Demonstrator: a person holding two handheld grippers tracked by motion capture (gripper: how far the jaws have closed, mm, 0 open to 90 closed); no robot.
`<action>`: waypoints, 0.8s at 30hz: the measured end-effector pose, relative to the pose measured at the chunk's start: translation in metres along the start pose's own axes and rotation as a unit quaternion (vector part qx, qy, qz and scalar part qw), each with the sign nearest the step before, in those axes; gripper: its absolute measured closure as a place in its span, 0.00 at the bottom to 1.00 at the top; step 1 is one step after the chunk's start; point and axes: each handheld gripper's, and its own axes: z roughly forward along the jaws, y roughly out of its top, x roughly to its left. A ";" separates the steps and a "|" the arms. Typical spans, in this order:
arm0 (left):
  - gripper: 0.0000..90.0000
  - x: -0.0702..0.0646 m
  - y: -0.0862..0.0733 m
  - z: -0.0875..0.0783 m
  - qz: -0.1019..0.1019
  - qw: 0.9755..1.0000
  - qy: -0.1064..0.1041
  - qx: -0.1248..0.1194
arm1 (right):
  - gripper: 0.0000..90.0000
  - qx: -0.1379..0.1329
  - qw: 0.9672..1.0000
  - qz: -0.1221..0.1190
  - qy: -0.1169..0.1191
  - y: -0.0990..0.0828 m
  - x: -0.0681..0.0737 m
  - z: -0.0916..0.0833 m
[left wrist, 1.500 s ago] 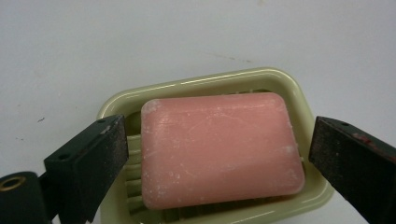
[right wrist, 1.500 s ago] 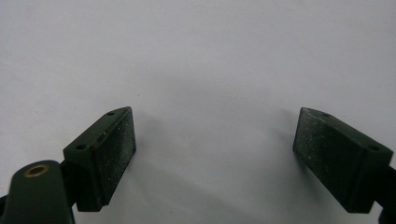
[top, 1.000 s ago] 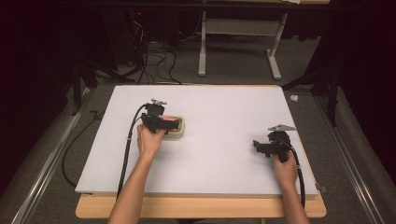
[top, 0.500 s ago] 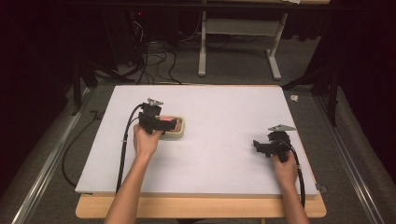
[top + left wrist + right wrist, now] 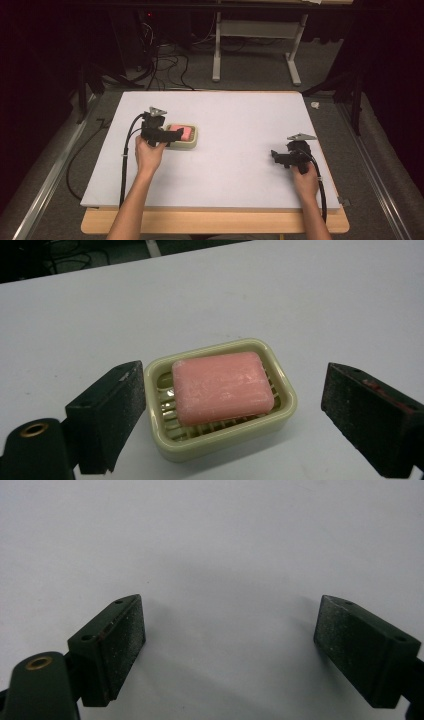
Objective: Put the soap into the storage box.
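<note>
Left tongs (image 5: 235, 405) spread wide, straddling a cream soap dish (image 5: 287, 412) with a pink soap bar (image 5: 222, 387) lying in it, left of centre on the white worktop (image 5: 240, 120). Right tongs (image 5: 230, 650) released, holding nothing, over bare worktop near the right edge.

White table top (image 5: 235, 165) w/ wooden edge (image 5: 215, 227) along the near side. Small pale scrap (image 5: 315, 105) on grey floor just beside the table's far right corner. Behind: white metal stand legs (image 5: 216, 55), tangle of black cables (image 5: 160, 60) on floor. Grey rail (image 5: 47, 185) runs along left side.
</note>
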 end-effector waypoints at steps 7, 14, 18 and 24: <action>0.13 0.002 -0.006 -0.009 0.006 1.000 -0.001 0.002 | 0.15 0.000 1.000 0.000 0.000 0.000 0.000 0.000; 0.14 0.005 -0.018 -0.017 0.003 1.000 -0.005 -0.003 | 0.15 0.000 1.000 0.000 0.000 0.000 0.000 0.000; 0.14 0.007 -0.022 -0.024 0.003 1.000 -0.003 -0.006 | 0.15 0.000 1.000 0.000 0.000 0.000 0.000 0.000; 0.14 0.008 -0.027 -0.035 0.001 1.000 -0.004 -0.015 | 0.15 0.000 1.000 0.000 0.000 0.000 0.000 0.000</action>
